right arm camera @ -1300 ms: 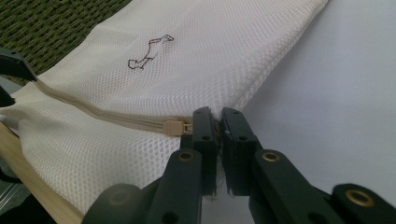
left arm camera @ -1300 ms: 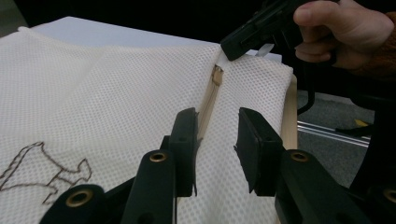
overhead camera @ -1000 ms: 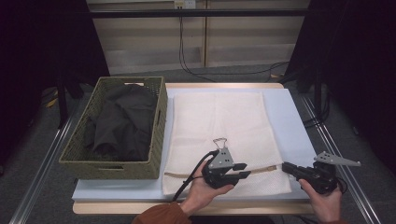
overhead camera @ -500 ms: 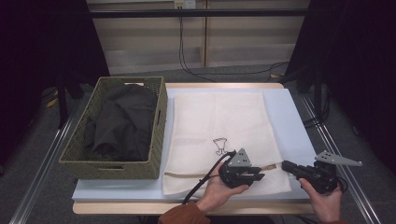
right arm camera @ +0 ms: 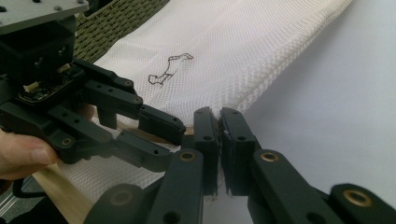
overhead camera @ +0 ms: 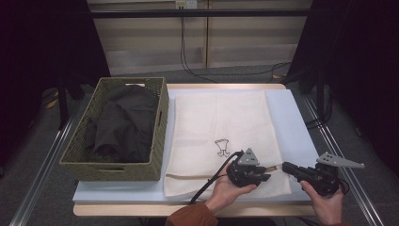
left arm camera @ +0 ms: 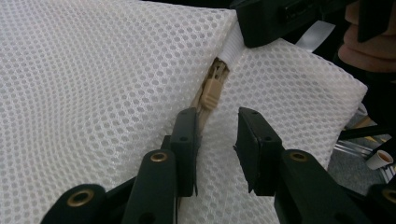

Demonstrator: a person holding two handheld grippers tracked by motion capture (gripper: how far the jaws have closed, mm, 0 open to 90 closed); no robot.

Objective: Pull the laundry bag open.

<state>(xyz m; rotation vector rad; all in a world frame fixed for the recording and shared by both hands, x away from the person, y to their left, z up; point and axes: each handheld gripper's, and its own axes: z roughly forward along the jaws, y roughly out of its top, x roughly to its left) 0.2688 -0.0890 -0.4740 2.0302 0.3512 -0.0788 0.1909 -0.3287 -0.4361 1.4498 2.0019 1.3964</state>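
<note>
I'm at the unzip step on the mesh laundry bag (overhead camera: 221, 136), which lies flat on the table beside the wicker basket (overhead camera: 157, 123) of dark clothes. My right gripper (right arm camera: 219, 128) is clamped shut on the bag's near corner by the zip end, holding it taut. My left gripper (left arm camera: 217, 133) sits low w/ jaws just been opening, parted either side of the zip line, nothing pinched; the beige zipper pull (left arm camera: 211, 91) is just ahead. Next, I reckon: ease fwd, close on the pull, drag it away from the right hand.
</note>
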